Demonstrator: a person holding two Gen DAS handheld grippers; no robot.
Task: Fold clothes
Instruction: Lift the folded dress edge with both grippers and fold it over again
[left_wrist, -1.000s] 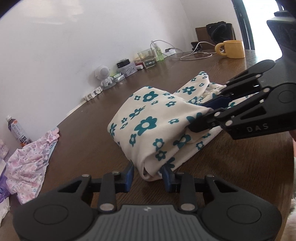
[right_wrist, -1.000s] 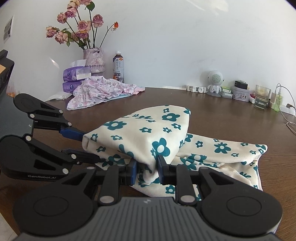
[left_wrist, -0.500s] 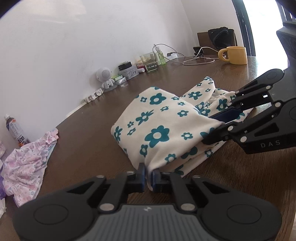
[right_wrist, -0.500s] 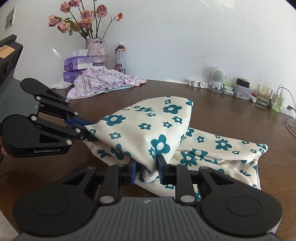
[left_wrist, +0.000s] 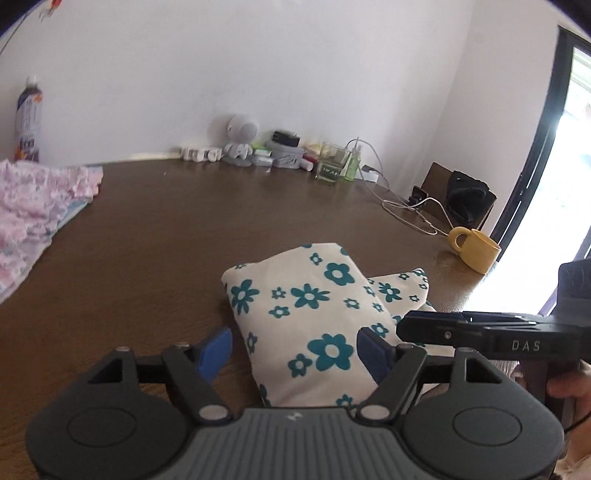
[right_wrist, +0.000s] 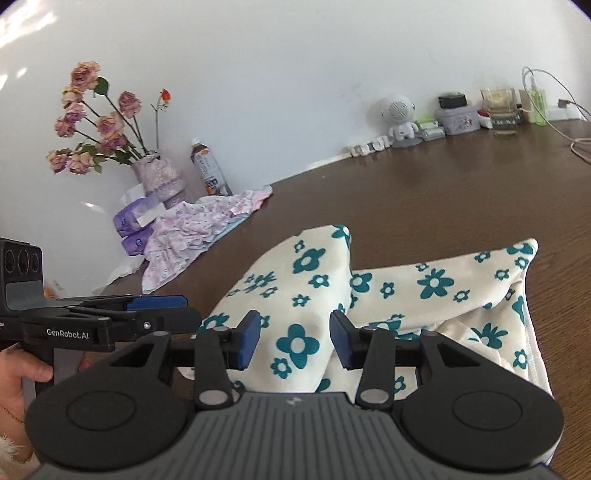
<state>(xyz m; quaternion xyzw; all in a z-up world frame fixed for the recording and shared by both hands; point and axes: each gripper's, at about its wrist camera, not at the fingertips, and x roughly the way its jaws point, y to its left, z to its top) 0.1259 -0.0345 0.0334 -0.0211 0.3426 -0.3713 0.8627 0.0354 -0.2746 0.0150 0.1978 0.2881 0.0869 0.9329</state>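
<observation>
Both grippers had let go of the cloth: half a second before, each pair of fingers was nipped onto the near edge of the floral garment (left_wrist: 314, 314), and by this moment both had sprung wide. Left gripper (left_wrist: 295, 349) sat with its blue pads spread, the folded bundle lying between them, whether touching could not be told. Right gripper (right_wrist: 293, 339) showed the same story, fingers parted either side of the near fold, gripping nothing.

And the garment itself lay on the brown tabletop (left_wrist: 166, 236), a cream bundle with teal flowers, one folded layer stacked over a longer layer that ran out toward 2 o'clock in the right wrist view. In the left wrist view the right gripper's black body crossed in at 3 o'clock, with a hand (left_wrist: 569, 384) wrapped round its handle.

Off at 10 o'clock in the right wrist view, a pink garment (right_wrist: 192, 236) lay crumpled beside a vase of roses (right_wrist: 159, 173) and a bottle (right_wrist: 208, 171). A yellow mug (left_wrist: 476, 251) stood near the tabletop's edge at 2 o'clock in the left wrist view.
</observation>
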